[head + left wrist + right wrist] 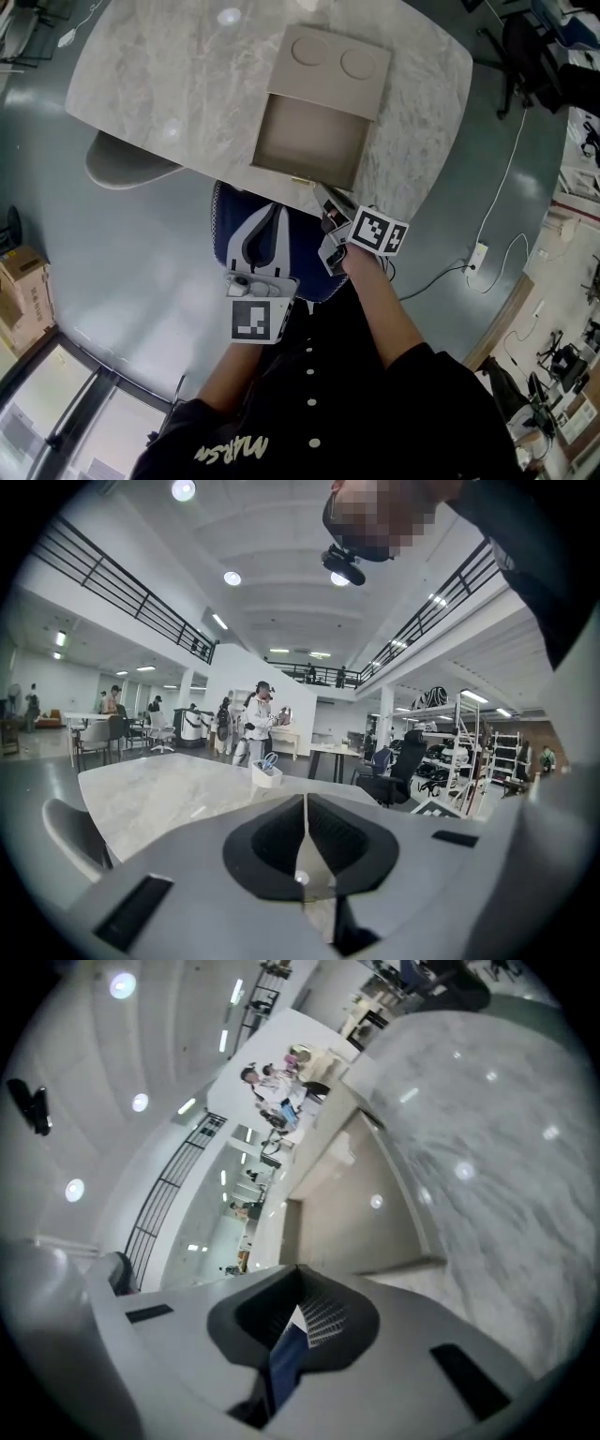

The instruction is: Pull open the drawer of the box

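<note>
Right gripper (328,208), jaws pressed together on nothing, sits just off the front lip of the shallow beige drawer (309,141), which I judge already drawn well out of the flat beige box (323,82) on the grey marble desk (187,75), so little seems left to do. Left gripper (305,803), likewise closed and empty, is held well apart from the box. Only the head view shows the whole open drawer; the right gripper view catches just its inner walls.
</note>
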A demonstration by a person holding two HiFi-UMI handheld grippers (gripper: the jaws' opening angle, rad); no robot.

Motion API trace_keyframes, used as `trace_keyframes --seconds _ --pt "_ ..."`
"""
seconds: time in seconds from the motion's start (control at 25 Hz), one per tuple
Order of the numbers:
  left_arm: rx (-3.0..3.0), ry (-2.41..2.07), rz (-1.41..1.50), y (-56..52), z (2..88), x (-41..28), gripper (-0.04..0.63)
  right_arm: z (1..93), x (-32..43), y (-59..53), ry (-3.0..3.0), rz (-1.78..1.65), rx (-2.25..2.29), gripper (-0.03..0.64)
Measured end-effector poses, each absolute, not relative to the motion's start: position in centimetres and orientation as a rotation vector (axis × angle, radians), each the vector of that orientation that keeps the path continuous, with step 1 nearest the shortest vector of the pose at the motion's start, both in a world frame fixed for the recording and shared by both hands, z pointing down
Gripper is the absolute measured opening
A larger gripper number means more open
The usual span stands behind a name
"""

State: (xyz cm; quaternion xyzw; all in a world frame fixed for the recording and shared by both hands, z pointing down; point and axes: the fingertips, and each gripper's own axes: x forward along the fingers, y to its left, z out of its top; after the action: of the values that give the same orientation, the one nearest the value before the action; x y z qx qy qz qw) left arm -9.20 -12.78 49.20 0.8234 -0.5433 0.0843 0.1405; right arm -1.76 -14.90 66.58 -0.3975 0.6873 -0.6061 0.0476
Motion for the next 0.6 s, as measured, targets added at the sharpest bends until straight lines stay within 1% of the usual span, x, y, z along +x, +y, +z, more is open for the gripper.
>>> trace_keyframes --seconds 0.36,0.6 --pt "2.452 -1.639 0.181 -14.7 43.8 -9.3 0.02 53.7 0.6 -18.6 2.563 -1.143 -1.351 -0.003" --pt "2.511 -1.654 0.134 -15.5 40.1 -9.1 0.02 44.6 2.1 -19.4 2.704 -0.68 -1.412 -0.003"
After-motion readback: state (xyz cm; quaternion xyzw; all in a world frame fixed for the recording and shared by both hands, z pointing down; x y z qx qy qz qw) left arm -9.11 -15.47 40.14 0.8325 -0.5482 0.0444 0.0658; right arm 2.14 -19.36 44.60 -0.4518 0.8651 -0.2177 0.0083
